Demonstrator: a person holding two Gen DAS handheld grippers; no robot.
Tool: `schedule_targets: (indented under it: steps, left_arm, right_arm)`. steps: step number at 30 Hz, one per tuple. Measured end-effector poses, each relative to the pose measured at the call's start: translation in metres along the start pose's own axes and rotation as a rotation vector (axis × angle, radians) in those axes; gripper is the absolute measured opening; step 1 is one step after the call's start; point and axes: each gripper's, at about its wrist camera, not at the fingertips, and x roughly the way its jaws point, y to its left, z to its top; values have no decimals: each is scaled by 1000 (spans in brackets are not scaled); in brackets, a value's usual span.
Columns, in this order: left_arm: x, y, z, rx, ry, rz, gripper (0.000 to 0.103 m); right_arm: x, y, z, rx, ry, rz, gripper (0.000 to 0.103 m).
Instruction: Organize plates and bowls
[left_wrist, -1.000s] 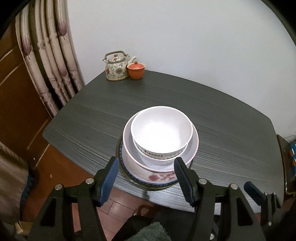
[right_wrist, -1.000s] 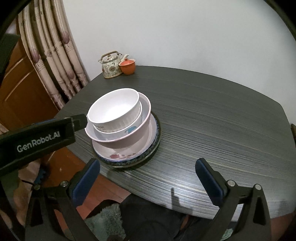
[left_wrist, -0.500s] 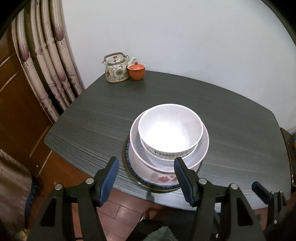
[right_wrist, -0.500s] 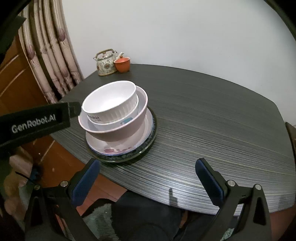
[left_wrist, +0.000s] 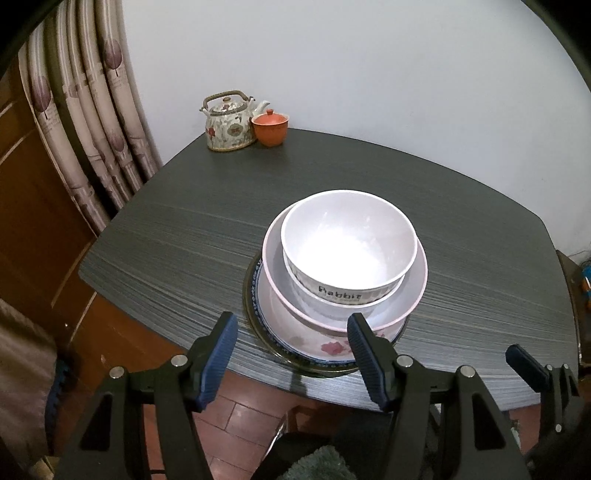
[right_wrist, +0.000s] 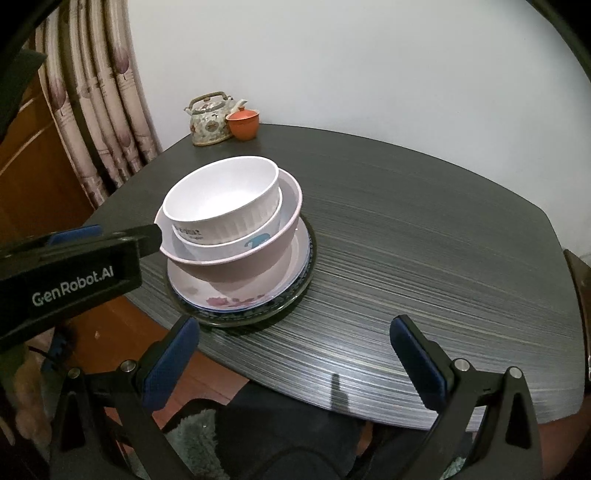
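A stack of dishes stands near the front edge of the dark table (left_wrist: 461, 229). On top is a white ribbed bowl (left_wrist: 347, 251) (right_wrist: 221, 199) marked "Rabbit". It nests in a second white bowl (right_wrist: 258, 240), then in a pink bowl (left_wrist: 413, 291) (right_wrist: 258, 262). Below lie a flowered plate (left_wrist: 332, 347) (right_wrist: 236, 301) and a dark-rimmed plate (left_wrist: 255, 317) (right_wrist: 299, 291). My left gripper (left_wrist: 290, 328) hangs open and empty just short of the stack's near rim. My right gripper (right_wrist: 293, 328) is open wide and empty, to the right of the stack at the table's edge.
A flowered teapot (left_wrist: 229, 125) (right_wrist: 208, 122) and an orange lidded cup (left_wrist: 271, 127) (right_wrist: 243, 123) stand at the far left corner by the wall. Curtains (left_wrist: 92, 110) hang on the left. Red floor tiles (left_wrist: 240, 413) show below the near table edge.
My left gripper has sunk a little and drifted, so the stack now sits further right in its view. Both grippers' jaws are as wide as before. The dishes have not moved.
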Motion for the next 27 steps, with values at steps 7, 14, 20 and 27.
schedule_targets:
  steps: [7, 14, 20, 27]
  left_arm:
    - [1, 0, -2, -7, 5, 7, 63]
    - [0, 0, -3, -12, 3, 6, 63]
    - [-1, -1, -2, -10, 0, 12, 63]
    - [4, 3, -2, -35, 21, 20, 63]
  right_arm:
    - [3, 3, 3, -17, 7, 11, 102]
    - [5, 3, 2, -19, 14, 14, 102]
    - [5, 6, 3, -23, 20, 18, 102]
    - [7, 6, 3, -31, 24, 21, 102]
